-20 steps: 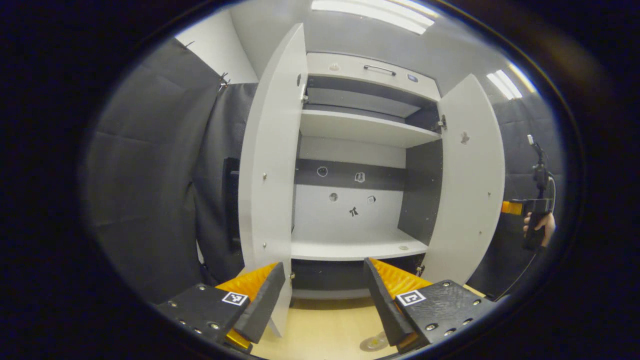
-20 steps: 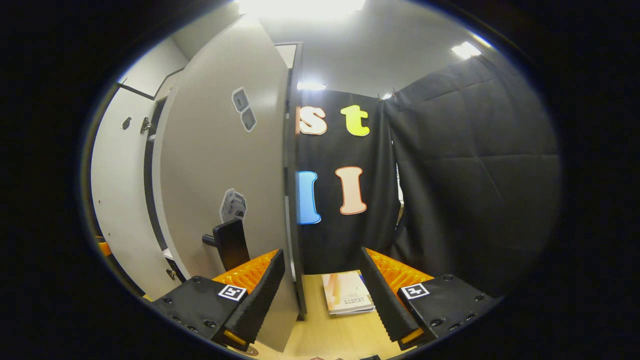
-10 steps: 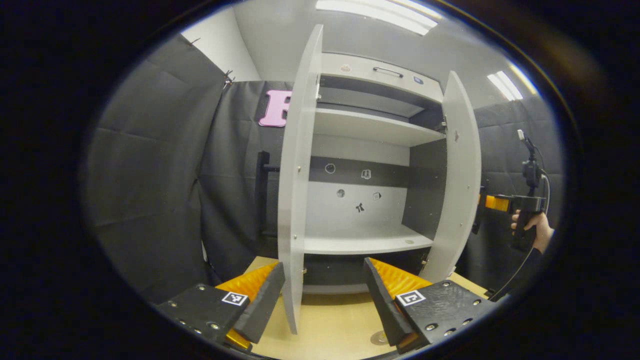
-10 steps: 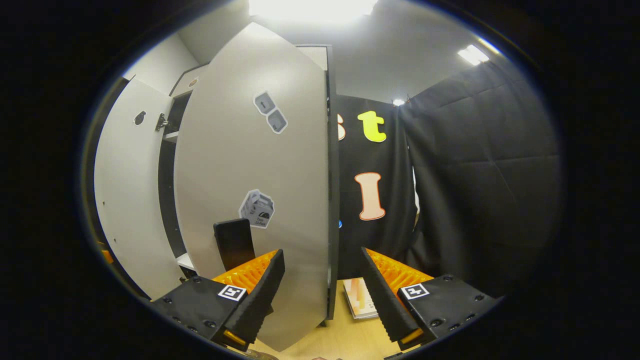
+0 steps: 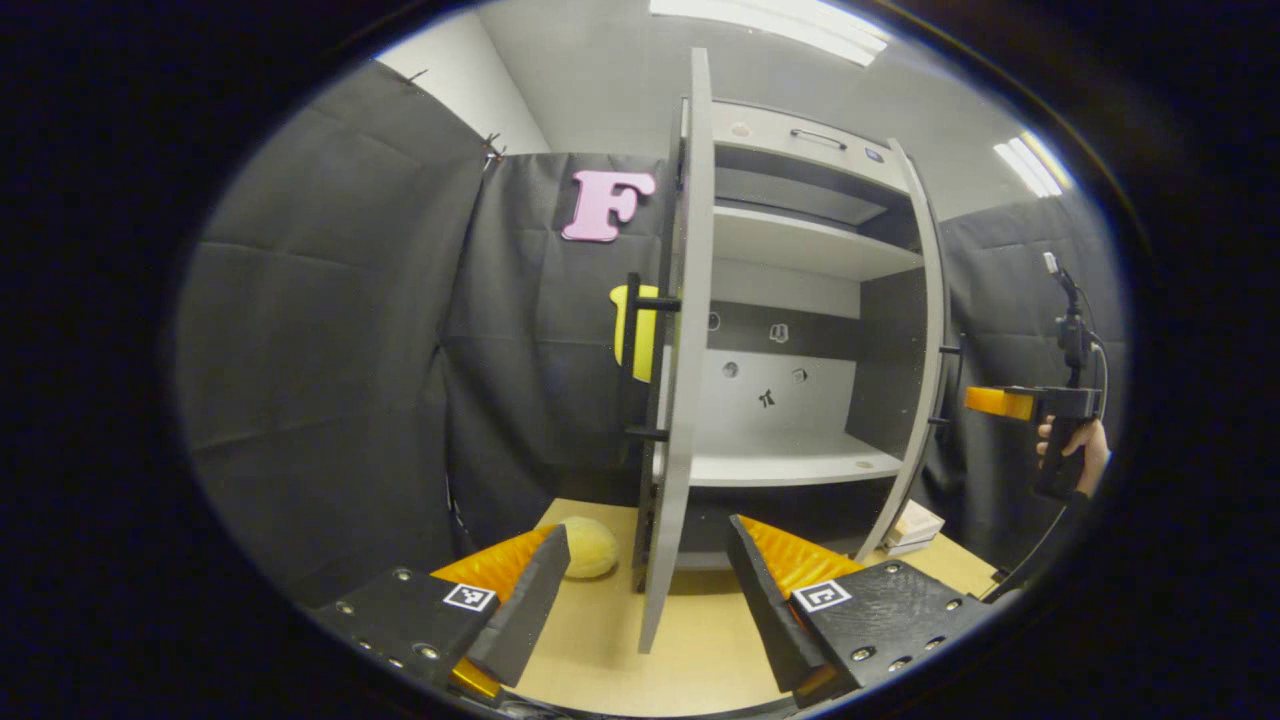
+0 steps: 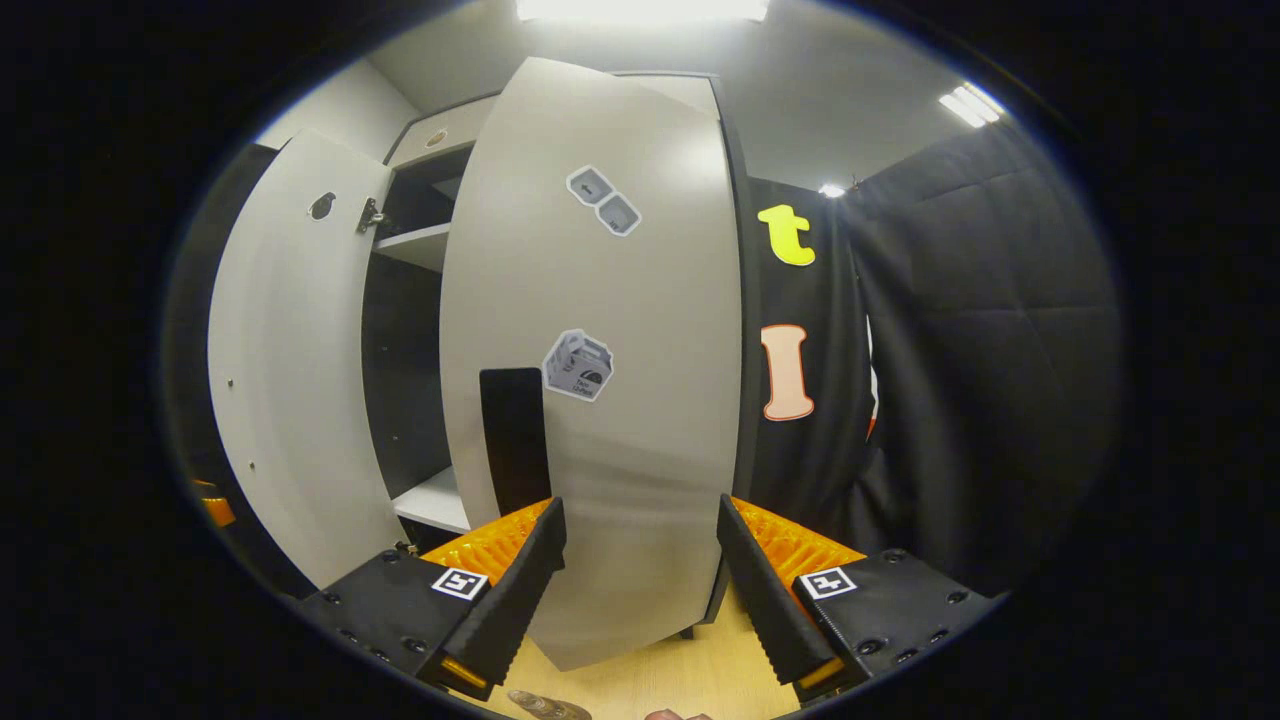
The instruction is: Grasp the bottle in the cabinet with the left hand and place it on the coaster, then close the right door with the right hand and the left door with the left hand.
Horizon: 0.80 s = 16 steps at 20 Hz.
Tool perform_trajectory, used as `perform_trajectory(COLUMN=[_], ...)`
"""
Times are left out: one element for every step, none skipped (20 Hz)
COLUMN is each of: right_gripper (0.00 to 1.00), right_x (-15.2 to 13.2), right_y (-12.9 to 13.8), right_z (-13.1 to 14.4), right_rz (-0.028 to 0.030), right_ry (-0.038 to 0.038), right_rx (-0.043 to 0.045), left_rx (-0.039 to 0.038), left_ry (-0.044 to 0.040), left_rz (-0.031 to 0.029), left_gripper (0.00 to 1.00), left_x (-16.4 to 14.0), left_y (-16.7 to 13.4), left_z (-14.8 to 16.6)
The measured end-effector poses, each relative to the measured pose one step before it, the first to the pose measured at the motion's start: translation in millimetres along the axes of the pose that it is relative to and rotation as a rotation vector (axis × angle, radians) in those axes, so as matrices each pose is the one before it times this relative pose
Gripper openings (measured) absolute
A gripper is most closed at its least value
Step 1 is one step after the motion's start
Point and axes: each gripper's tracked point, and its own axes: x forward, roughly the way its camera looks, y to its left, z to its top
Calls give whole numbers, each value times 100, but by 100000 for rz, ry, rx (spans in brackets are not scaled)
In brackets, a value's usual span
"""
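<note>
Your left door (image 5: 675, 380) stands upright, edge-on toward you, swung well out from the cabinet (image 5: 800, 300). The right door (image 6: 600, 380) also stands upright, partly closed, its handle (image 6: 515, 440) vertical. Your left gripper (image 5: 645, 590) is spread open, level, straddling the left door's edge. Your right gripper (image 6: 640, 575) gapes empty, level, near the right door's face.

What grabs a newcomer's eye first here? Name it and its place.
The tall pale cabinet with empty shelves, centre of the left gripper view, its left door edge-on between the open left gripper's fingers. In the right gripper view, the stickered right door looms just ahead of the open right gripper.
</note>
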Motion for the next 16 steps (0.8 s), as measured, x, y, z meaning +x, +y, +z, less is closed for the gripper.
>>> perform_trajectory(right_gripper=[94, 94, 94, 94, 94, 94, 94, 94, 97, 97, 97, 97, 97, 94, 94, 97], right_x=[-139, -151, -292, -290, -302, -294, -231, -149, -79, -121, -200, -174, -213, -124, -197, -58], right_y=[-38, -140, -240, -209, -195, -170, -127, -52, 27, -103, -141, -159, -129, -122, 19, 78], right_z=[-317, -416, -337, -310, -184, -334, -233, -268, -92, -198, -203, -266, -265, -283, -234, -119], right_rz=[-188, -202, -376, -119, 53, -21, -8, 286, 307, -45, -137, -99, -276, -147, 162, 175], right_ry=[654, 773, 907, 550, 342, 475, 567, 498, 81, 104, 198, 293, 397, 551, 437, 126], right_rx=[480, 246, 246, 323, 239, -13, -221, -264, -160, 12, 164, 272, 365, 432, 404, 227], left_rx=[-2194, -1930, -1212, -264, 521, 799, 718, 872, 1296, 1766, 1855, 1537, 1152, 833, 741, 1124], left_ry=[158, -21, -100, -240, -286, 558, 626, 475, 15, -422, -710, -827, -1126, -1134, -1084, -279], left_rz=[550, 655, 820, 1525, 1677, 43, -756, -530, 579, 1573, 1524, 782, 468, 422, -91, -148], left_gripper=[95, 94, 94, 95, 94, 89, 92, 95, 95, 92, 94, 94, 94, 89, 92, 94], left_x=[-92, 153, -41, -18, 28, 192, 16, 523, 344, 321, 217, 238, 230, 483, 511, 495], left_y=[593, 617, 455, 604, 810, 618, 251, 525, 772, 1028, 861, 475, 545, 586, 451, 387], left_z=[-253, -241, -62, 43, 72, 61, 97, 281, 409, 470, 361, 570, 690, 554, 715, 663])
